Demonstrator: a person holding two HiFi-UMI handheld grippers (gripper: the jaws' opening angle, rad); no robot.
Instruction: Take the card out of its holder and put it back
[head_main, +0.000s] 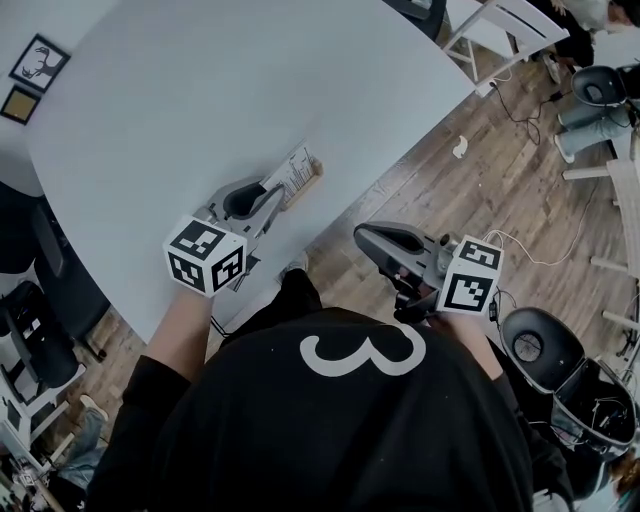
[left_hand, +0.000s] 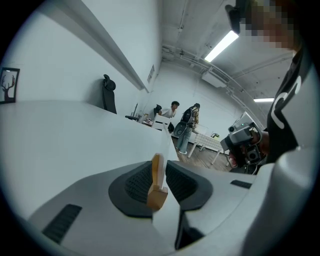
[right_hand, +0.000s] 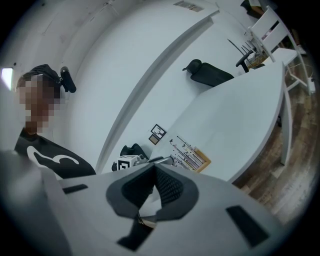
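Note:
A printed white card stands in a wooden holder near the white table's front edge. My left gripper reaches it from the near side. In the left gripper view that gripper is shut on the holder, with the card's edge also between the pads. My right gripper hangs off the table over the wooden floor, to the right of the holder. Its jaws are shut with nothing between them. It looks at the card from the side.
Two framed pictures sit at the far left. A white chair stands at the back right, and a black office chair is close to my right. People stand at desks far across the room.

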